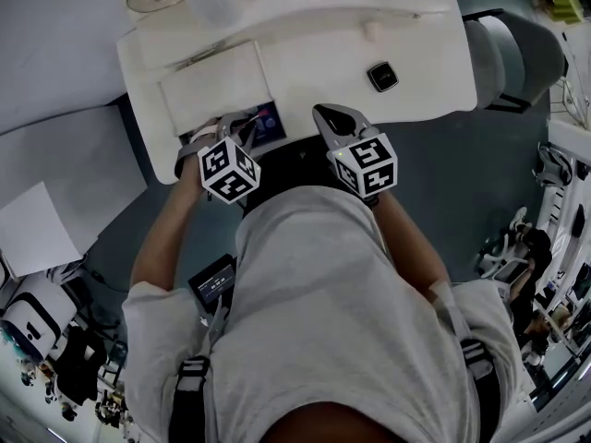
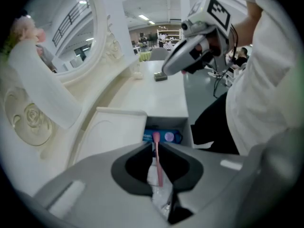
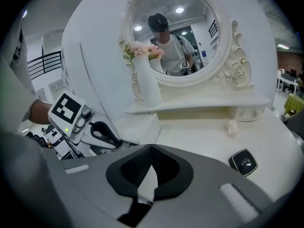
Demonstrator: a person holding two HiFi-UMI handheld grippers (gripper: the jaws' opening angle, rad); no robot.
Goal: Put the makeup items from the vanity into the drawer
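Pinching a thin pink stick [image 2: 158, 167] with a scrap of clear wrapping around its lower part, the left gripper [image 2: 156, 145] hangs right over the open drawer [image 2: 166, 123] at the front of the white vanity [image 1: 416, 53]; its jaws are closed tight on the stick, whose rounded tip points down toward the drawer. Inside the drawer lies a flat blue item [image 2: 164, 137] with a purple round patch (its print is too small to read). Whether anything else lies in the drawer cannot be made out.

The right gripper [image 3: 153, 148] is held over the front edge of the worktop, just beside the left one, with its jaws pressed together and nothing between them. On the worktop to its right sits a black square compact [image 3: 243, 162], lid closed, well apart from the drawer; the pale mark on its lid is not legible. A small clear object [image 3: 231, 127] stands farther back, near the foot of the round mirror [image 3: 173, 32]. A tall white vase [image 3: 145, 82] holding pink and white flowers stands on the left of the shelf below the mirror.
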